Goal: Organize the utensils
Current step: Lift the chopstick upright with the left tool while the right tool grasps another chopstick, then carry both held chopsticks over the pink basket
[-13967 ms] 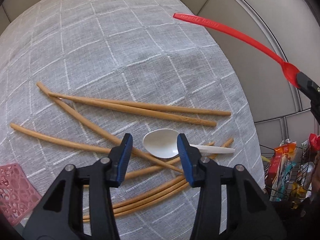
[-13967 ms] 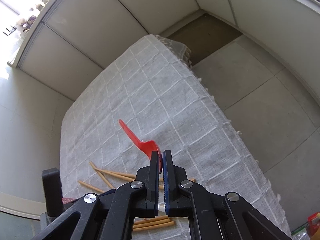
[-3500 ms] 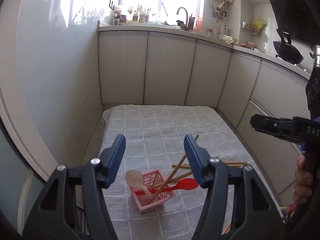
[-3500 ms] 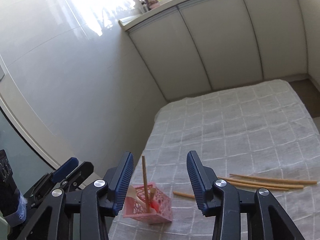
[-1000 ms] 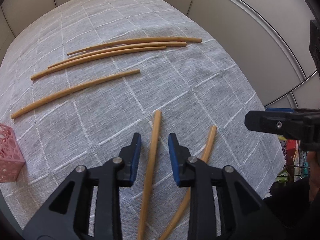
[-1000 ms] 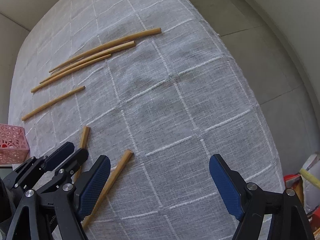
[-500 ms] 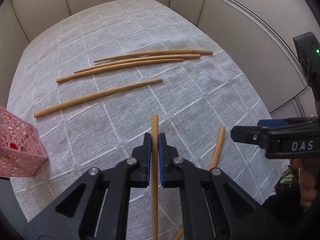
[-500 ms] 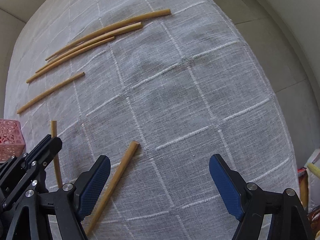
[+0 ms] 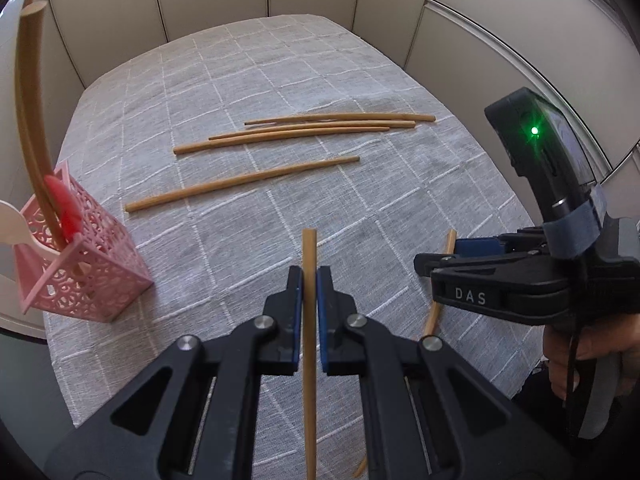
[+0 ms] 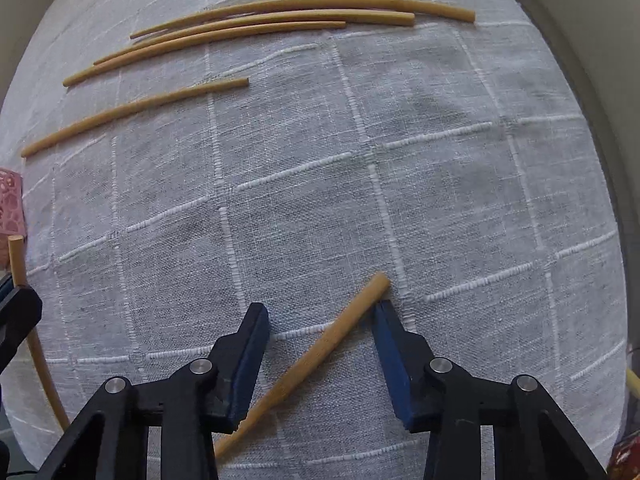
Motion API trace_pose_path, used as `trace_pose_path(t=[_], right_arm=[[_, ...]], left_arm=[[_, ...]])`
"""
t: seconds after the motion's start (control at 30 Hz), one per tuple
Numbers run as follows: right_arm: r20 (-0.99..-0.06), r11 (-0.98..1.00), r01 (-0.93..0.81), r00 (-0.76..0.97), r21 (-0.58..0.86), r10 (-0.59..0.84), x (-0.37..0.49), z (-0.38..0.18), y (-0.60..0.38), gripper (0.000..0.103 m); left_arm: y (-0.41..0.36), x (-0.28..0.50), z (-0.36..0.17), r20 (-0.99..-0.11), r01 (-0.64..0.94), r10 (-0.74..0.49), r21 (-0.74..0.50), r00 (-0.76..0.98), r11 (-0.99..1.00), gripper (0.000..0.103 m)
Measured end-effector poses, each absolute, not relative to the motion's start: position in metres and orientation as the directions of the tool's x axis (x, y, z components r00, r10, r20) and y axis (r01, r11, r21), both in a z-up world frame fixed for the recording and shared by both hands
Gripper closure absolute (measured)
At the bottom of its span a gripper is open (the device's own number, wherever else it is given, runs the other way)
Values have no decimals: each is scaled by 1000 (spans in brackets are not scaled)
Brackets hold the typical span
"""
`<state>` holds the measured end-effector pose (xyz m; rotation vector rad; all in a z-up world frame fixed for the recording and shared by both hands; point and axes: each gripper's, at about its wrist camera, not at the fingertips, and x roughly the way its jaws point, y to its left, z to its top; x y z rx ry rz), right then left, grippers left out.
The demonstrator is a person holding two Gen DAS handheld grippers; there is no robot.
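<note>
Two chopsticks in hand at once — left gripper (image 9: 308, 280) pinches one chopstick (image 9: 309, 320), bound for the pink basket (image 9: 100, 264); right gripper (image 10: 320, 330), jaws just narrowing, straddles another chopstick (image 10: 320, 354) without gripping — it must close next.

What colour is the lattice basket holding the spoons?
Pink basket, clearest in the left wrist view.

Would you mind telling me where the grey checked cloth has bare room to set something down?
The far end of the grey checked tablecloth, beyond the three bunched wooden chopsticks, is bare. So is the middle band between the lone wooden chopstick and the grippers. The pink lattice utensil basket crowds the left edge.
</note>
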<state>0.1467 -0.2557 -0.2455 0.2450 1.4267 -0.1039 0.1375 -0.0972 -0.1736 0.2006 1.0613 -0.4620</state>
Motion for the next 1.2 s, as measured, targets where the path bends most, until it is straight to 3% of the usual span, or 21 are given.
trace_pose_path(t=[0.07, 0.17, 0.37, 0.73, 1.2], right_arm=[[-988, 974, 213, 150, 79, 47, 148, -245, -250, 59], [-985, 978, 199, 171, 61, 27, 151, -245, -243, 79], [-975, 979, 197, 220, 54, 9, 155, -244, -238, 95], [-935, 958, 214, 337, 190, 111, 145, -207, -264, 96], [-740, 958, 29, 643, 285, 200, 121, -88, -231, 96]], left_arm=[[-92, 136, -171, -874, 455, -268, -62, 405, 888, 95], [-87, 134, -171, -875, 454, -266, -60, 405, 889, 95], [-84, 133, -168, -866, 448, -259, -46, 428, 893, 95], [-73, 114, -135, -789, 442, -291, -27, 541, 897, 95], [-17, 77, -38, -577, 440, -400, -78, 712, 895, 95]])
